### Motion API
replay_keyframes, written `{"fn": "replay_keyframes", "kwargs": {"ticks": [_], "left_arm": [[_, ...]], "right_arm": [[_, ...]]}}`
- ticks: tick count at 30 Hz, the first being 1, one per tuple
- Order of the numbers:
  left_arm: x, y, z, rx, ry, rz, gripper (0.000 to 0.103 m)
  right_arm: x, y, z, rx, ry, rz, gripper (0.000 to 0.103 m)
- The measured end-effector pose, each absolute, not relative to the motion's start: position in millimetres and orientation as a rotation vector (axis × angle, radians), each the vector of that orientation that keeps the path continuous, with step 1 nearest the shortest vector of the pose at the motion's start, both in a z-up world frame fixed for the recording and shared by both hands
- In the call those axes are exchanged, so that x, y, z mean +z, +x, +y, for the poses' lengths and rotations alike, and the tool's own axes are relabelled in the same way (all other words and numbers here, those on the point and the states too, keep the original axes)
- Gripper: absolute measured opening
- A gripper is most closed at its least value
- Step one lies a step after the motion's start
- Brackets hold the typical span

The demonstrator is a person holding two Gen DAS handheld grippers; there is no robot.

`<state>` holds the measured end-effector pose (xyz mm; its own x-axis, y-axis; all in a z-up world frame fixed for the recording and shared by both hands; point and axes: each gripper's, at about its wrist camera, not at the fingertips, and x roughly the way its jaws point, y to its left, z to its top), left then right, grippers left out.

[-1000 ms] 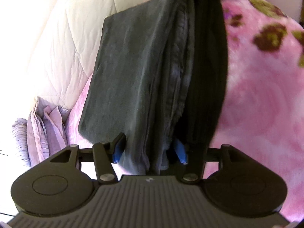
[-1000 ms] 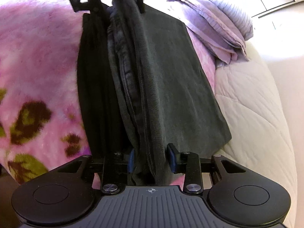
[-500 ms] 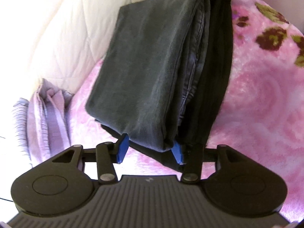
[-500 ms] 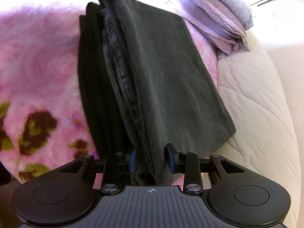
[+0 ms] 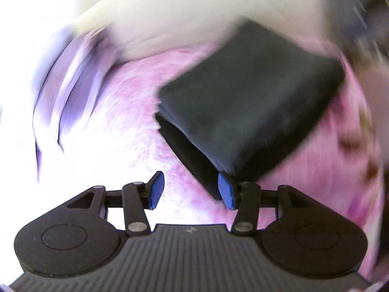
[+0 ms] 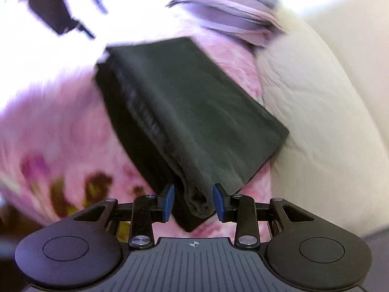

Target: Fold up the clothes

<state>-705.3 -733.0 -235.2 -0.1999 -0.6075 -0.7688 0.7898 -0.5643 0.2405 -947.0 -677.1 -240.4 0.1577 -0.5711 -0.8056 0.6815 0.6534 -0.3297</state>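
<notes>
The folded dark trousers (image 6: 192, 121) lie on the pink floral blanket (image 6: 48, 141), so this is the release step. The left claw (image 5: 189, 191) is spread apart and empty; the right claw (image 6: 193, 203), parted, straddles the near corner and likely next backs off.

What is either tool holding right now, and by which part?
Left tool: nothing, open. Right tool straddles the folded dark garment's near corner; whether it grips cannot be told.

Heavy motion blur, blown-out glare left, fisheye-warped edges.
</notes>
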Motion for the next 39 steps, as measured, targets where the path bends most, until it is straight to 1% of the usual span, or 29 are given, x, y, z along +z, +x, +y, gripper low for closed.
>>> {"fn": "replay_keyframes", "kwargs": {"ticks": [2,3,5,6,8,9,12,14,16,21,23,26,28,30,34,39], "left_arm": [[-225.6,-702.9,-742.7,-1.913,0.998,0.353,0.042],[-226.6,-706.4,-745.2,-1.928,0.997,0.364,0.042],[-233.6,-717.1,-748.6,-1.962,1.029,0.362,0.042],[-241.6,-722.4,-750.8,-1.964,1.062,0.346,0.039],[-262.6,-731.1,-756.0,-1.952,1.127,0.323,0.039],[-273.9,-733.6,-758.9,-1.943,1.142,0.329,0.039],[-285.7,-731.3,-764.3,-1.926,1.144,0.352,0.046],[-279.4,-729.1,-764.9,-1.926,1.165,0.356,0.046],[-268.5,-725.2,-768.5,-1.933,1.177,0.369,0.043],[-247.1,-707.8,-791.4,-1.922,1.071,0.458,0.042],[-246.4,-705.5,-812.0,-1.893,1.047,0.48,0.04],[-252.7,-713.7,-844.8,-1.881,1.028,0.504,0.038],[-259.6,-722.3,-865.5,-1.88,1.034,0.513,0.026],[-270.9,-735.0,-881.8,-1.888,1.07,0.503,0.023],[-292.4,-749.2,-901.5,-1.879,1.109,0.485,0.023],[-305.3,-754.4,-911.4,-1.878,1.123,0.464,0.024]], "right_arm": [[-233.6,-951.2,-692.9,-0.939,0.222,1.019,0.034],[-232.9,-950.6,-702.5,-0.951,0.257,0.995,0.034],[-237.6,-948.9,-718.7,-0.959,0.302,0.969,0.034],[-241.5,-947.9,-724.6,-0.955,0.315,0.957,0.034],[-252.5,-945.7,-733.8,-0.932,0.334,0.948,0.034],[-260.6,-944.2,-738.0,-0.914,0.341,0.96,0.034],[-278.8,-944.3,-743.9,-0.862,0.352,1.001,0.034],[-278.6,-945.1,-743.9,-0.838,0.337,1.019,0.034],[-269.7,-950.0,-747.4,-0.839,0.371,1.003,0.034],[-253.9,-965.7,-768.5,-0.912,0.413,0.939,0.034],[-251.8,-971.1,-780.5,-0.941,0.425,0.924,0.034],[-255.9,-972.4,-805.0,-0.961,0.415,0.925,0.034],[-259.2,-971.6,-823.4,-0.969,0.394,0.923,0.034],[-262.0,-968.8,-846.1,-0.984,0.352,0.917,0.034],[-273.2,-965.3,-890.8,-1.033,0.264,0.914,0.034],[-302.4,-967.5,-922.8,-1.06,0.13,1.003,0.034]]}}
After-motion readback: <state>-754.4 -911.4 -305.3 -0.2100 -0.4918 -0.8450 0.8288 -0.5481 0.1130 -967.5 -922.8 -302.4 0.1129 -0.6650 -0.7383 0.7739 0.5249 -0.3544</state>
